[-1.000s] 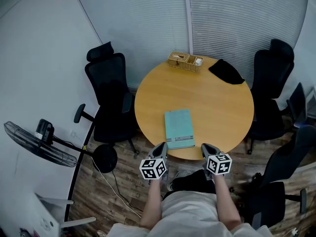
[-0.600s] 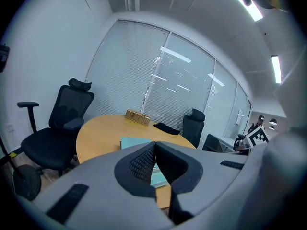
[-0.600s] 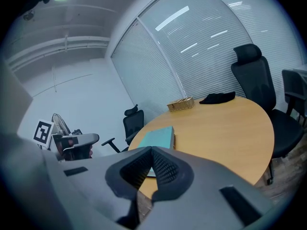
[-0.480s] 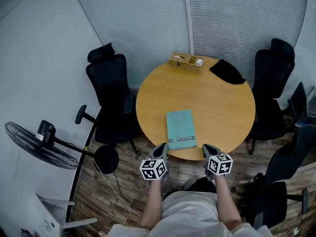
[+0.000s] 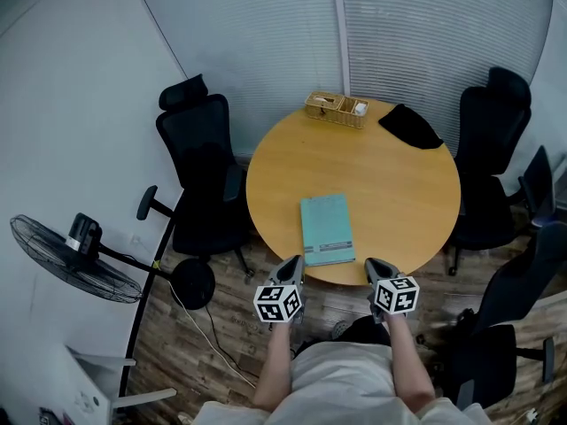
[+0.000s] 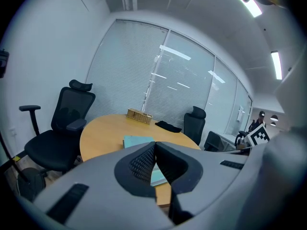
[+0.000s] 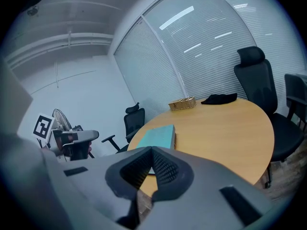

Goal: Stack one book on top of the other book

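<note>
A teal book lies on the round wooden table, near its front edge; it also shows in the left gripper view as a teal book and in the right gripper view as a teal book, where it looks like a stack of two. My left gripper hangs just off the table's front edge, left of the book, shut and empty. My right gripper hangs to the book's right, also shut with nothing in it.
A wicker basket and a black cloth sit at the table's far side. Black office chairs stand at the left and right. A floor fan and a cable lie on the floor at left.
</note>
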### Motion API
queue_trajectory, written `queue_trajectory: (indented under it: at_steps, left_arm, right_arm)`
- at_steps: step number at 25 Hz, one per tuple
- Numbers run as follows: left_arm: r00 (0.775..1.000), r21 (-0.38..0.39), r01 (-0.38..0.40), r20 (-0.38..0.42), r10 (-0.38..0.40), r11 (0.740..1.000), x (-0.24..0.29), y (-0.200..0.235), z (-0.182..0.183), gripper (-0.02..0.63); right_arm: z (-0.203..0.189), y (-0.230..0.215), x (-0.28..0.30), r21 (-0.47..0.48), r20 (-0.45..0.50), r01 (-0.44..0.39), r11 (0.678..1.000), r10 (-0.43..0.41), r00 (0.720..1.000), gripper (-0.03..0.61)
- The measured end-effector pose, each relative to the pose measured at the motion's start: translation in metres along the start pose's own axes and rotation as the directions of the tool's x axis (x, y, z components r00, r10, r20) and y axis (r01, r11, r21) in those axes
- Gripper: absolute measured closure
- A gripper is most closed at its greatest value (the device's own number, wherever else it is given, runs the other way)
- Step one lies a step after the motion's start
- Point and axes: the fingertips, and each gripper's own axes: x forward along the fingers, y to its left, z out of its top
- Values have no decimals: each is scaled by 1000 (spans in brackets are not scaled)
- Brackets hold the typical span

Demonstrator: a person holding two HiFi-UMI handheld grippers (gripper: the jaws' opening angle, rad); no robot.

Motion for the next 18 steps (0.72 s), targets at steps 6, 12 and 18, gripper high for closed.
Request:
queue_trajectory:
  at_steps: [6, 12, 18]
  left_arm:
    - [1000, 16, -6, -5, 6, 1000, -2, 2, -1, 584]
    - [1000, 38, 6, 15, -6, 999, -8, 0, 2, 586]
    - [998, 27, -28, 65, 26, 999, -17, 9, 6, 586]
  right_arm:
    - [2, 7, 4, -27, 0, -9, 1000, 9, 1000, 558]
    - [6, 18, 9, -107, -10, -6, 994, 5, 1000, 558]
    - [6, 23, 14, -104, -3, -10, 995, 10, 1000, 558]
